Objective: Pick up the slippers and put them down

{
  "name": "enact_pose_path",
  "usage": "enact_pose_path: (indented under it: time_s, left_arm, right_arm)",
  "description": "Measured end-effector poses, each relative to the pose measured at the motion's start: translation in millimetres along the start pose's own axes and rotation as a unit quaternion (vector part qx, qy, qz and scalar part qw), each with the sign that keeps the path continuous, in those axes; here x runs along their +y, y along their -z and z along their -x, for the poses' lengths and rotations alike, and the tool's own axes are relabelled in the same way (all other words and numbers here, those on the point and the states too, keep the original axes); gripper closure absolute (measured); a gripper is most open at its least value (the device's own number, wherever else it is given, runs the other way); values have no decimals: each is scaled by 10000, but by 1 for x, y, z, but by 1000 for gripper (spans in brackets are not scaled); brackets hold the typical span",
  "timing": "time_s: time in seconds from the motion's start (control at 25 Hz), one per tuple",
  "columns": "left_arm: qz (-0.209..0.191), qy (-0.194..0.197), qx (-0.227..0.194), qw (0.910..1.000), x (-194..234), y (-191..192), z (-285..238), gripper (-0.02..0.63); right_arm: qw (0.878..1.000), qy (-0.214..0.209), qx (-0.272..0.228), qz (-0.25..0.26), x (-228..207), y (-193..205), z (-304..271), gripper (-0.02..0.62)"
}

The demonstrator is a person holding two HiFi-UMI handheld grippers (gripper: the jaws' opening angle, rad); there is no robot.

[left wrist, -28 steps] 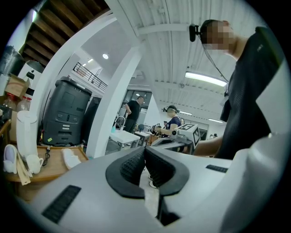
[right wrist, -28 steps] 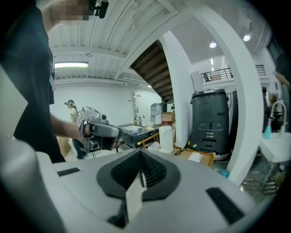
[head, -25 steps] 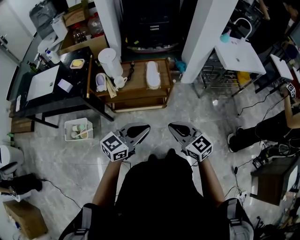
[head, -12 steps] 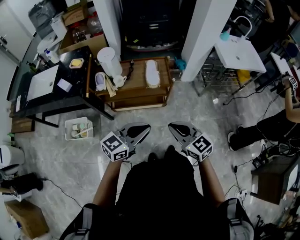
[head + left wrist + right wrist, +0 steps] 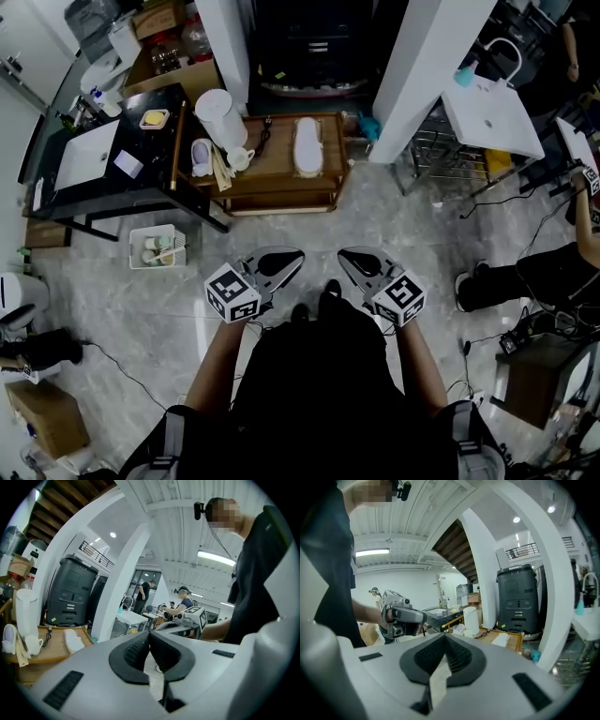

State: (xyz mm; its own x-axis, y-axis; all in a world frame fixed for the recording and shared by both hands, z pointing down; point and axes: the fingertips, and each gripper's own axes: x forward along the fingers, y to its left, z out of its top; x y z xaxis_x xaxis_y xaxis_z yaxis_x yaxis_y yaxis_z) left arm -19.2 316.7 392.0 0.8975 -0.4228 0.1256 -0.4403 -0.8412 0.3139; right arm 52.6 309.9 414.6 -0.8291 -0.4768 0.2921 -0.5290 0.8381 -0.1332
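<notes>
A white slipper (image 5: 307, 147) lies on the low wooden table (image 5: 272, 192) ahead of me. A second, pale slipper (image 5: 201, 157) sits at that table's left end, beside a white jug (image 5: 217, 114). My left gripper (image 5: 285, 260) and right gripper (image 5: 352, 259) hover side by side over the floor, well short of the table, both shut and empty. The left gripper view shows the shut left gripper (image 5: 149, 635), with the white slipper (image 5: 74, 641) far off on the table. From the right gripper (image 5: 444, 637), also shut, the same slipper (image 5: 500, 640) shows in the distance.
A black table with a white basin (image 5: 86, 155) stands at the left, and a white basket (image 5: 155, 250) sits on the floor below it. White pillars (image 5: 427, 66) flank a dark machine behind the table. A wire rack, a sink (image 5: 492, 114), cables and a seated person (image 5: 525, 272) fill the right.
Both grippers have shifted slightly forward together with the person, whose shoes now show between them. Both stay shut and empty. The slippers have not moved.
</notes>
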Motion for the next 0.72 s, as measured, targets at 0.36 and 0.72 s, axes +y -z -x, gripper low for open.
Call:
enact_pose_path:
  time_s: [0.36,0.72]
  left_arm:
    - [44,-594,-7,9982,22,-18,-24,595]
    - [137,-1151,-76,9932,32,-20,-35,594]
  right_arm:
    - [9975,-700,90,7,-22,-4,-14,588]
    - [9936,-1114,151,140,-53,-6,-19,588]
